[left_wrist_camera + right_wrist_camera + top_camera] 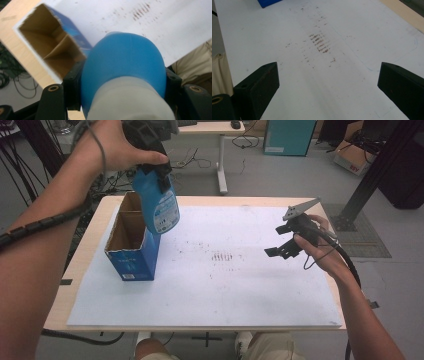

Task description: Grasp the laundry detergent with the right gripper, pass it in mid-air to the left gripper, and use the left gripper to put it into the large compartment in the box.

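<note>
Up on the left, the left gripper (161, 170) is high above the table, and it has the blue bottle (161, 206) by its top end, jaws clamped on either side. The bottle hangs base down, tilted a little, right over the open blue carton (131, 245), its lower end level with the carton's rim at the near right corner. Whether the base touches the cardboard, I can't tell from here.

From the left gripper view the bottle (125, 65) bulges out between the two black jaws, squeezed in tight, with a pale band around its near end. Beyond it sits the carton (47, 40), mouth open, brown inside, a cardboard divider splitting it into compartments.

The carton stands upright on the left part of the white sheet (240, 285) that covers most of the wooden table (95, 227).

Over on the right, the right gripper (280, 245) hovers low above the sheet near its right edge, well apart from the carton. Its jaws are spread wide with nothing between them; in the right gripper view they frame bare white sheet (352, 82) and a patch of brown smudge marks (320, 43). Those marks (222, 256) lie about mid-sheet, between the carton and the right gripper. A corner of the carton (268, 2) peeks in at the top there.
</note>
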Available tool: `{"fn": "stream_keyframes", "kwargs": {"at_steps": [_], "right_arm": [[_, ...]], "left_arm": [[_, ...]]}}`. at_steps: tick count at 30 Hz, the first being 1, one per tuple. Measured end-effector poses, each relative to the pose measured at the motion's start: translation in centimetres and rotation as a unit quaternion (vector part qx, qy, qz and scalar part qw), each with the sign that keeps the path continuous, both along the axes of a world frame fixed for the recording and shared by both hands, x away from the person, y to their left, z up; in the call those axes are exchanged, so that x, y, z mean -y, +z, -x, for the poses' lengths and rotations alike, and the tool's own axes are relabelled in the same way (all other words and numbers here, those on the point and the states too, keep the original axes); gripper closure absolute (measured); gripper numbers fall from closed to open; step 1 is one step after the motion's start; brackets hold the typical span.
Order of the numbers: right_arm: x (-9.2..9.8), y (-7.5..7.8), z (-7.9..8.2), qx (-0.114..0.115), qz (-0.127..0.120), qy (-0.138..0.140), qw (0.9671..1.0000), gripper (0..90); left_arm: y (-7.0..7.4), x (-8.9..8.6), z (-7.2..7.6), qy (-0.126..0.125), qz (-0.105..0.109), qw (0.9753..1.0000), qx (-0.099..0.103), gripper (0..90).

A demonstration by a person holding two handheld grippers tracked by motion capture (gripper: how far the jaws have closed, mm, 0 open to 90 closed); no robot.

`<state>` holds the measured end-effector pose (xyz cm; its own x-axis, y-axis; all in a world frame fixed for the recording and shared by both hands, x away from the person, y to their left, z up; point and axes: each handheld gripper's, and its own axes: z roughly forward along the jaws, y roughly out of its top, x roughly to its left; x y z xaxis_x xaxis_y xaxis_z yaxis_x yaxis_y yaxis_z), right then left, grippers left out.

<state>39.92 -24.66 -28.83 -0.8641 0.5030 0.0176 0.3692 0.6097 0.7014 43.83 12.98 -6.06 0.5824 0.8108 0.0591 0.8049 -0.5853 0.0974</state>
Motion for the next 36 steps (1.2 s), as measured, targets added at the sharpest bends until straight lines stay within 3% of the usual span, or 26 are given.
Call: {"fn": "stream_keyframes", "kwargs": {"at_steps": [5,9,12,16,20,23,25,28,31,33,36], "right_arm": [[0.1,0.3,0.1,0.003,0.001,0.0,1.0,3.8],[-0.1,0.6,0.1,0.006,0.001,0.001,1.0,3.8],[-0.3,0.8,-0.1,0.012,0.002,0.006,0.9999,3.8],[-0.6,1.1,-0.1,0.009,0.002,0.003,1.0,3.9],[-0.9,1.1,-0.1,0.008,0.002,0.001,1.0,3.9],[-1.1,1.1,-0.3,0.014,0.005,0.011,0.9998,4.0],[-1.1,1.0,-0.3,0.012,0.006,0.012,0.9998,4.1],[-1.1,1.0,-0.2,0.008,0.005,0.008,0.9999,4.1],[-1.1,1.1,-0.1,0.007,0.005,0.005,1.0,4.0],[-1.0,1.1,-0.2,0.008,0.003,0.007,0.9999,4.1],[-1.2,1.0,-0.1,0.005,0.007,0.007,0.9999,4.1]], "left_arm": [[1.2,-1.8,-0.7,0.06,-0.012,0.9981,0.005,37.0],[1.9,-3.8,-1.3,0.11,0.0,0.9939,0.005,37.0],[2.3,-5.4,-1.6,0.148,0.008,0.9889,0.002,37.0],[2.7,-7.6,-2.0,0.2,0.009,0.9797,0.006,37.0],[2.8,-8.7,-2.2,0.235,-0.001,0.9719,0.009,37.0],[2.8,-9.8,-2.3,0.259,0.008,0.9659,0.007,36.9],[2.8,-10.5,-2.2,0.266,0.014,0.9637,0.007,36.9],[2.6,-11.5,-2.1,0.284,0.024,0.9584,0.005,36.9],[2.4,-11.9,-2.0,0.292,0.022,0.956,0.008,36.9],[2.3,-11.8,-2.0,0.289,0.016,0.9572,0.009,36.9],[2.1,-11.7,-2.0,0.291,0.018,0.9564,0.007,36.9]]}}
